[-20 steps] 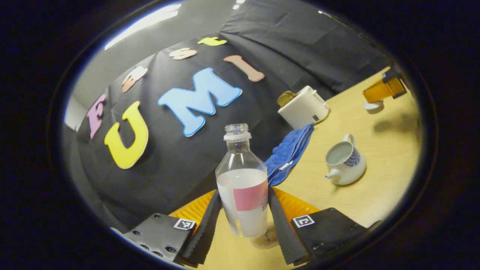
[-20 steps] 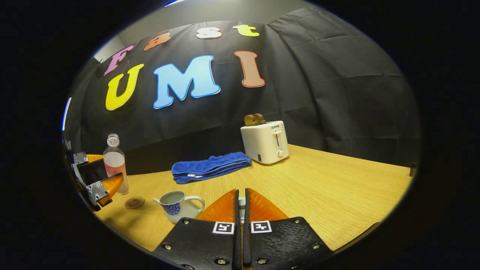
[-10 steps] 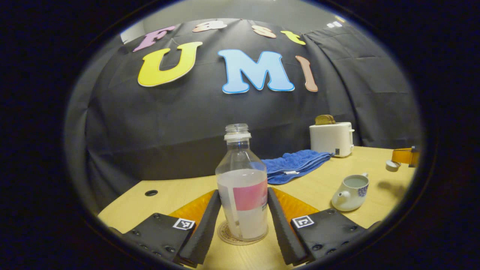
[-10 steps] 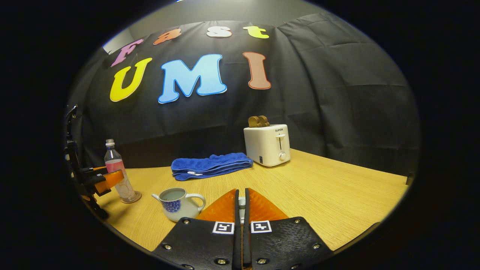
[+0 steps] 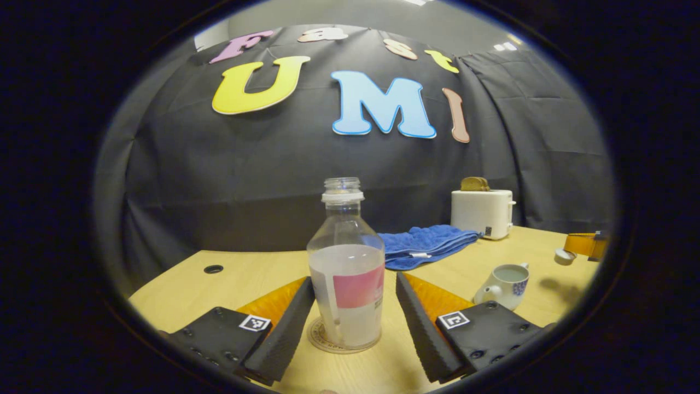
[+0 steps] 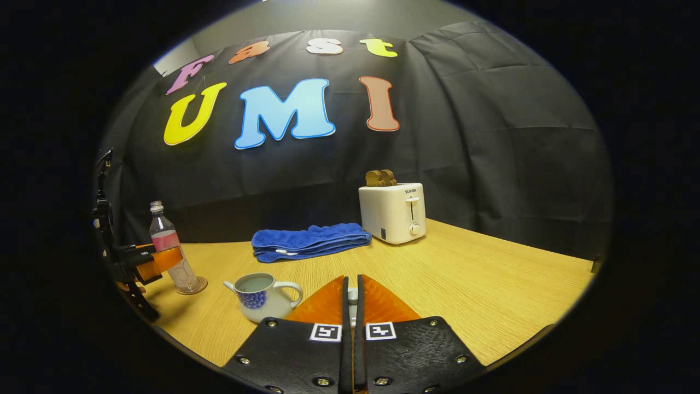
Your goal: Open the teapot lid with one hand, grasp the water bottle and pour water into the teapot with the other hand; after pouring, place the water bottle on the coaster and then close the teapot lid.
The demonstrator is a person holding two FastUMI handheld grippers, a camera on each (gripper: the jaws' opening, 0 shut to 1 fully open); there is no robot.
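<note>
Since 0.5 s ago, left gripper [image 5: 355,306] spread wider, both fingers now clear of water bottle [image 5: 345,268], small gaps each side. Bottle upright on coaster [image 5: 320,340], capless, about half full. Teapot [image 5: 504,284] w/ lid off, water inside, on table [image 5: 251,273] to right of bottle, well apart. Right gripper [image 6: 351,295] closed tight on teapot lid [image 6: 353,296], just a sliver showing betw. fingers, held above table right of teapot. Behind: folded blue towel [image 6: 309,243], white toaster [image 6: 392,212] w/ bread in slots, both near the back wall.
</note>
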